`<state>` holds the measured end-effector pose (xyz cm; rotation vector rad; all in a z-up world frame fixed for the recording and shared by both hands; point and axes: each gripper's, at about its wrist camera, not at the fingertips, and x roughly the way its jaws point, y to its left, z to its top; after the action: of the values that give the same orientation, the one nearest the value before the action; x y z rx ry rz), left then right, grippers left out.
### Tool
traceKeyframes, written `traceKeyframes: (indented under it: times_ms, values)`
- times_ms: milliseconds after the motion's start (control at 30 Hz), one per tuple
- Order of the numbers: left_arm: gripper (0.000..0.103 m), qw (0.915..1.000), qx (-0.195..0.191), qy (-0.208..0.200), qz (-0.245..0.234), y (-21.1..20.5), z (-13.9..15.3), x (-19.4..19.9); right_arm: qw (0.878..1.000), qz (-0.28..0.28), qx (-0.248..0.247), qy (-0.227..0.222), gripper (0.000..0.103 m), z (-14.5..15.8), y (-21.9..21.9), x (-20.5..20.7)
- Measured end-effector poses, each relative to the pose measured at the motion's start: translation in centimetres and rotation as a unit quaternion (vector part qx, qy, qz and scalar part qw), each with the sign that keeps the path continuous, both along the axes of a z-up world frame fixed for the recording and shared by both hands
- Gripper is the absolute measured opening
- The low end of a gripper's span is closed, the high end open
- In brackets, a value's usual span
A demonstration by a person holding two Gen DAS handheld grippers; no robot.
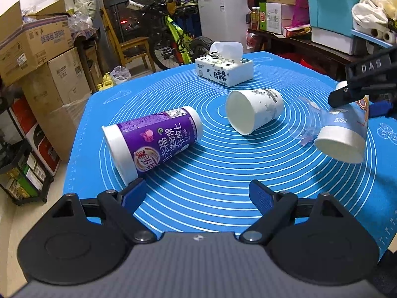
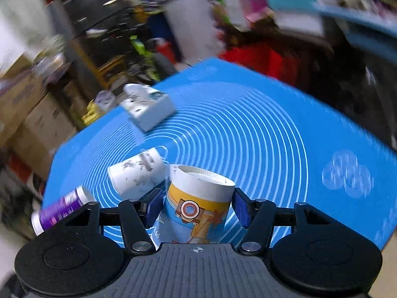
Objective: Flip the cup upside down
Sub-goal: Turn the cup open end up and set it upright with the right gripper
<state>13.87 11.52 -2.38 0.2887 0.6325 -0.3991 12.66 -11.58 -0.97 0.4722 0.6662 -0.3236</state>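
My right gripper is shut on a blue and yellow paper cup, its base pointing away from the camera. In the left wrist view this cup hangs tilted above the blue mat, mouth down toward me, held by the right gripper. A purple cup lies on its side at the left of the mat. A white cup lies on its side in the middle. My left gripper is open and empty, low over the mat's near edge, its left finger close to the purple cup.
A white tissue box stands at the far side of the mat. Cardboard boxes are stacked left of the table. A bicycle and chair stand behind. A cluttered shelf with a teal bin is at the right.
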Motion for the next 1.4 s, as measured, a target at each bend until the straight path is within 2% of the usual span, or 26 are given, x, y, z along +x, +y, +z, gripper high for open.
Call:
traceKeyframes:
  times_ms: [167, 300, 467, 767, 1000, 1067, 1333, 1400]
  values:
    - [0.089, 0.9997, -0.015, 0.0, 0.017, 0.1, 0.0, -0.2, 0.991, 0.065, -0.11, -0.037, 0.064, 0.4, 1.5, -0.5]
    - [0.089, 0.9994, -0.024, 0.002, 0.024, -0.1, -0.2, -0.4, 0.973, 0.112, -0.185, -0.075, 0.064, -0.5, 2.5, -1.6]
    - [0.089, 0.9989, -0.033, 0.004, 0.033, -0.3, -0.2, -0.5, 0.951, 0.151, -0.251, -0.096, 0.064, -2.2, 3.7, -2.7]
    - [0.089, 0.9981, -0.043, 0.017, 0.042, -0.4, -0.4, -1.0, 0.943, 0.172, -0.264, -0.107, 0.063, -3.9, 4.4, -4.2]
    - [0.089, 0.9977, -0.047, 0.022, 0.044, -0.6, -0.5, -1.1, 0.95, 0.164, -0.244, -0.102, 0.063, -3.8, 3.7, -4.5]
    - [0.089, 0.9974, -0.05, 0.023, 0.046, -0.6, -0.5, -1.1, 0.951, 0.162, -0.243, -0.102, 0.068, -3.8, 3.5, -4.5]
    - [0.094, 0.9967, -0.056, 0.027, 0.052, -0.6, -0.5, -1.4, 0.951, 0.168, -0.239, -0.108, 0.078, -3.1, 3.1, -5.1]
    - [0.094, 0.9961, -0.062, 0.028, 0.057, -0.5, -0.4, -1.6, 0.951, 0.175, -0.232, -0.11, 0.083, -2.8, 3.0, -5.5]
